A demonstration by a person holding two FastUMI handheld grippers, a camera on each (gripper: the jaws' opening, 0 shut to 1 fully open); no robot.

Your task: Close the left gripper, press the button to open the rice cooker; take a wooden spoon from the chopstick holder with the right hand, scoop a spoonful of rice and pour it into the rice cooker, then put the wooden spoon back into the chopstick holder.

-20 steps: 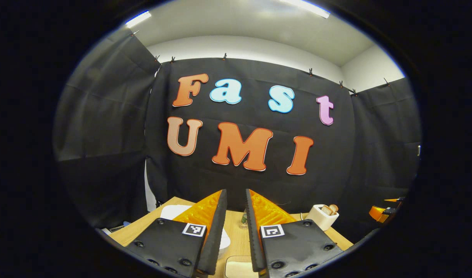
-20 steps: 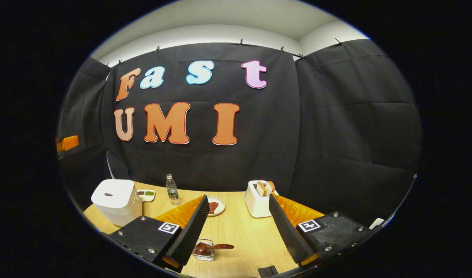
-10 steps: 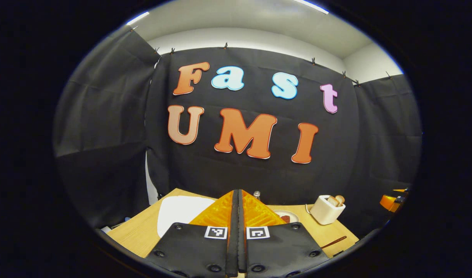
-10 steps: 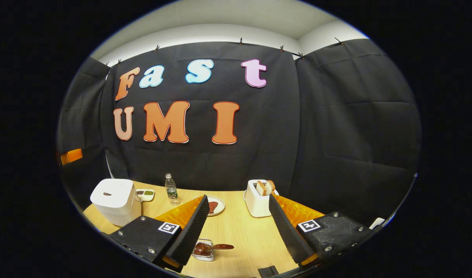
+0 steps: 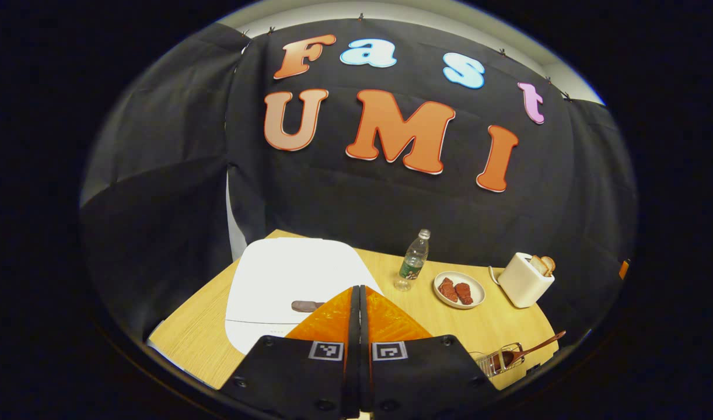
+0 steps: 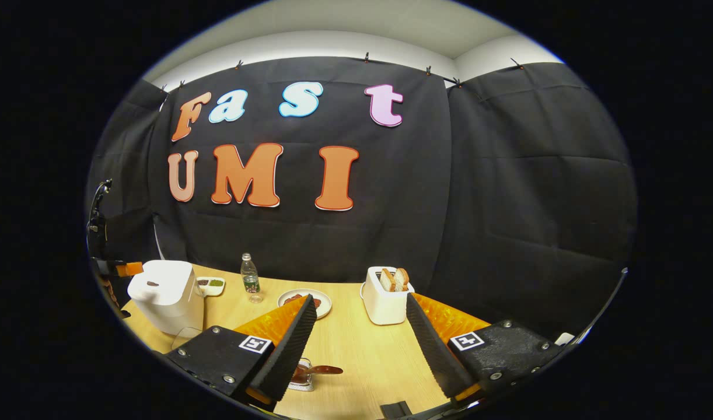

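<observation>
One white rice cooker (image 5: 286,280), lid down, one wooden spoon (image 5: 534,349) in its holder (image 5: 493,363). Left gripper (image 5: 359,291) clenched empty; right gripper (image 6: 359,306) spread open.

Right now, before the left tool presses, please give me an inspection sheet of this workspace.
Surface: wooden table, bare in the middle.
Job's things: white rice cooker, lid down, button on top; wooden spoon in the chopstick holder.
Clutter: water bottle; plate of reddish food; toaster with bread; small sauce dish.
Grippers: left tool shut, empty, above the cooker beside the button; right tool open, empty.
Cables: nothing seen.
Surroundings: black cloth walls, white ceiling.
</observation>
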